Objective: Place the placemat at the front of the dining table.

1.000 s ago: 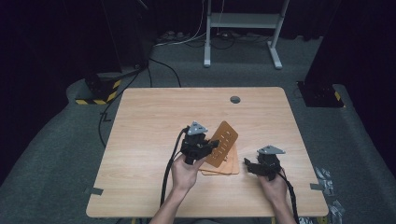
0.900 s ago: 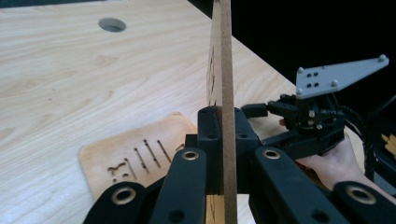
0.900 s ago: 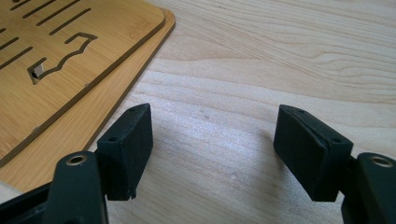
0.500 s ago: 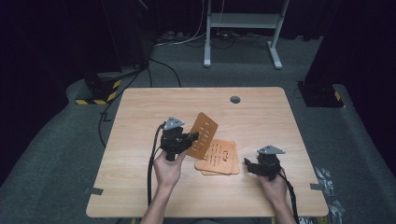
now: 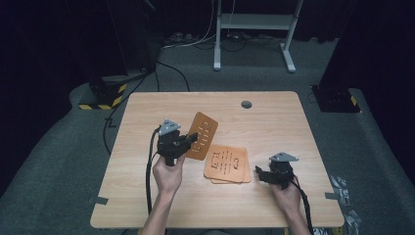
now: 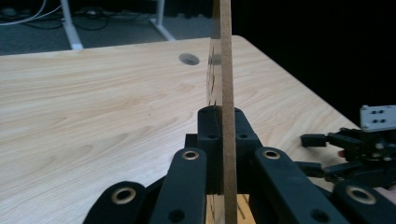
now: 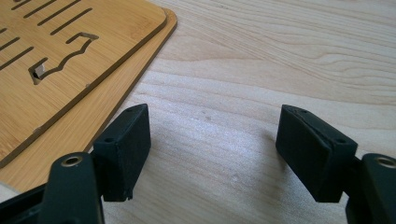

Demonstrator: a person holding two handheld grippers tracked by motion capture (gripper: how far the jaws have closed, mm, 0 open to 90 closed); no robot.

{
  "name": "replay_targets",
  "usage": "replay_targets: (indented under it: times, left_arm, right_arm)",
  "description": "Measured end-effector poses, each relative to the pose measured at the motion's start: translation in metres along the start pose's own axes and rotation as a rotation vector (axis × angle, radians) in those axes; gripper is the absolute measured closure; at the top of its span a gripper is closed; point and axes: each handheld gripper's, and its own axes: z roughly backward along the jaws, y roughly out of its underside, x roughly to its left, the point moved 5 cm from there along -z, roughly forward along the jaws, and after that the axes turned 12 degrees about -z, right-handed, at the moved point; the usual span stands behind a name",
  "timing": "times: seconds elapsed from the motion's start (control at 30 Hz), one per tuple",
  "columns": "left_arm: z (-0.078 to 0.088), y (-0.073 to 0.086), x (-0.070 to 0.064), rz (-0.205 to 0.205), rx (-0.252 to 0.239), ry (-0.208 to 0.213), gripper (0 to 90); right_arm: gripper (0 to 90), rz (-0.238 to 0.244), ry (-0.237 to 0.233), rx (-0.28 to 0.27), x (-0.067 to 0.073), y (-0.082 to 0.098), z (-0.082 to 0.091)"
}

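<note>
Left of the table's [image 5: 147,196] middle, your left gripper [image 5: 188,142] is pinching one thin wooden board [image 5: 201,135] by its lower edge, jaws pressed flat against both faces, so the board stands lifted off the wood and tilted, its slotted face turned up toward the high camera. In the left gripper view you see that board [image 6: 226,70] edge-on, running straight up between the black jaws. Just to its right, a stack of boards [image 5: 227,165] with the same cut slots lies flat on the table, well apart from the lifted one. Your right gripper [image 5: 260,174] rests near the stack's right edge with its jaws spread wide and nothing between them; in the right gripper view the stack's corner [image 7: 70,60] lies just ahead of the left-hand jaw
</note>
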Motion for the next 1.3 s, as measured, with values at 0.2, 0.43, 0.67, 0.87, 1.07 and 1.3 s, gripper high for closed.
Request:
replay_targets:
  times: [0.2, 0.43, 0.67, 0.87, 1.07, 1.3]
  left_arm:
    - [-0.003, 0.001, 0.010, 0.017, 0.022, -0.034, 86.1]
    - [-0.003, 0.003, 0.018, 0.017, 0.044, -0.066, 86.0]
    - [0.001, 0.002, 0.024, -0.014, 0.058, -0.108, 86.0]
    - [0.000, 0.000, 0.042, 0.001, 0.070, -0.120, 86.0]
    - [0.000, -0.002, 0.054, 0.018, 0.074, -0.135, 86.0]
    - [-0.004, -0.001, 0.063, 0.045, 0.081, -0.142, 86.0]
  right_arm:
    - [26.2, 0.001, 0.001, -0.001, 0.000, 0.000, 0.000]
    - [26.2, -0.003, 0.001, 0.000, 0.000, 0.000, 0.000]
    - [26.2, 0.005, 0.002, -0.003, 0.000, 0.000, 0.000]
    - [26.2, 0.008, 0.002, -0.004, 0.000, 0.000, 0.000]
    - [26.2, 0.008, 0.002, -0.003, 0.000, 0.000, 0.000]
    - [26.2, -0.008, 0.002, -0.004, 0.000, 0.000, 0.000]
